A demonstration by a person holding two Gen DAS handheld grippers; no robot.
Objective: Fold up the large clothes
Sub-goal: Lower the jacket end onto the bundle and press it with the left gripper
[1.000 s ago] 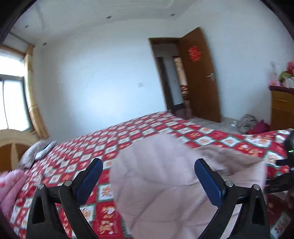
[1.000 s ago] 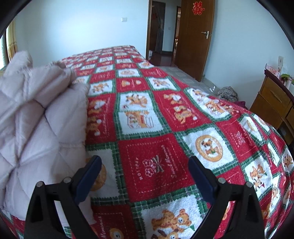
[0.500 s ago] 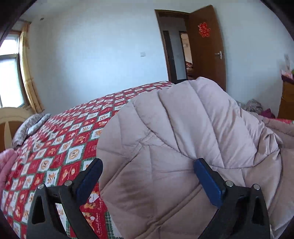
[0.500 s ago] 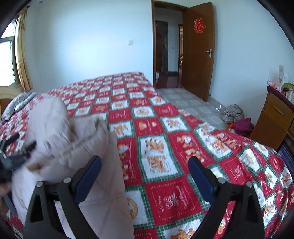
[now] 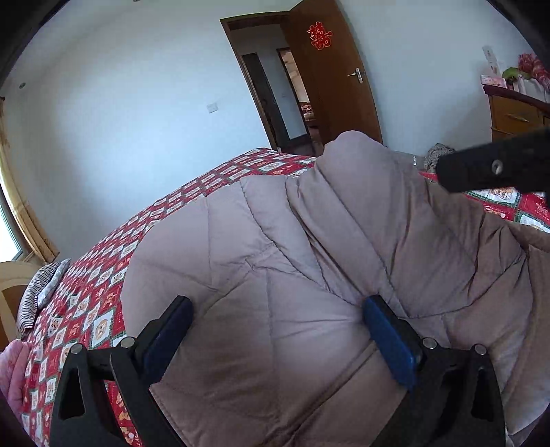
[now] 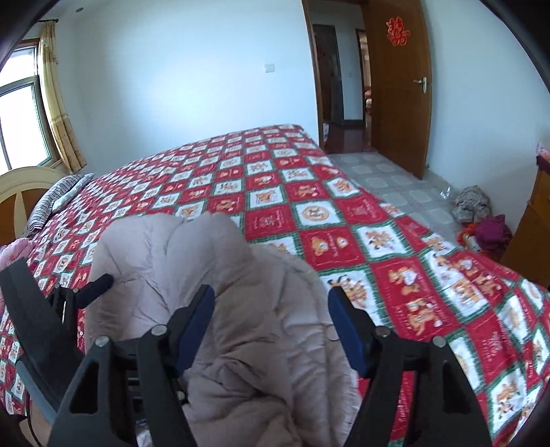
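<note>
Over the bed point(image 6: 309, 192), the right gripper point(image 6: 271, 326) is closing around the bunched quilted coat point(image 6: 213, 302); the left gripper point(image 5: 275, 337) stands spread against it.

- One beige quilted coat point(image 6: 220, 309), bunched up on the bed.
- One bed point(image 6: 343, 220) with a red, white and green patchwork cover.
- Two hand-held grippers: the left hand-held gripper point(image 5: 275, 330) and the right hand-held gripper point(image 6: 271, 319).
- One striped pillow point(image 6: 55, 199) by the headboard.
- One pink garment point(image 5: 13, 371) at the bed's edge.
- One open wooden door point(image 6: 398, 86) bearing one red paper ornament point(image 6: 398, 31).
- One window point(image 6: 20, 113) with one yellow curtain point(image 6: 58, 99).
- One wooden dresser point(image 5: 515, 117).
</note>
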